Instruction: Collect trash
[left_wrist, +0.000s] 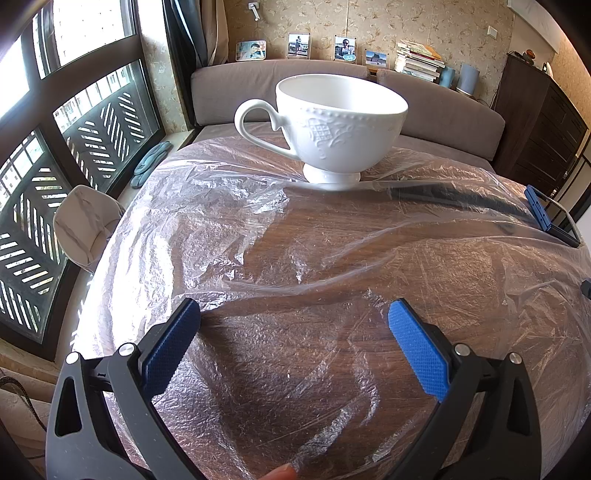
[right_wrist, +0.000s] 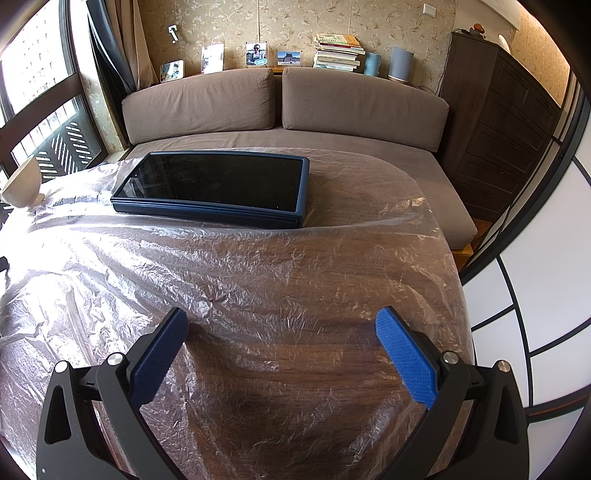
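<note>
Plastic sheet (left_wrist: 314, 258) covers the whole table, thin, light and slippery; I think a raised wrinkle is best to pinch. Tablet (right_wrist: 218, 184) and cup (left_wrist: 332, 125) stand on it. Left gripper (left_wrist: 293, 332) and right gripper (right_wrist: 282, 336) are wide open, empty

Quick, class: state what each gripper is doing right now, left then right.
Left gripper: open, holding nothing, over the plastic sheet.
Right gripper: open, holding nothing, also over the plastic sheet.
</note>
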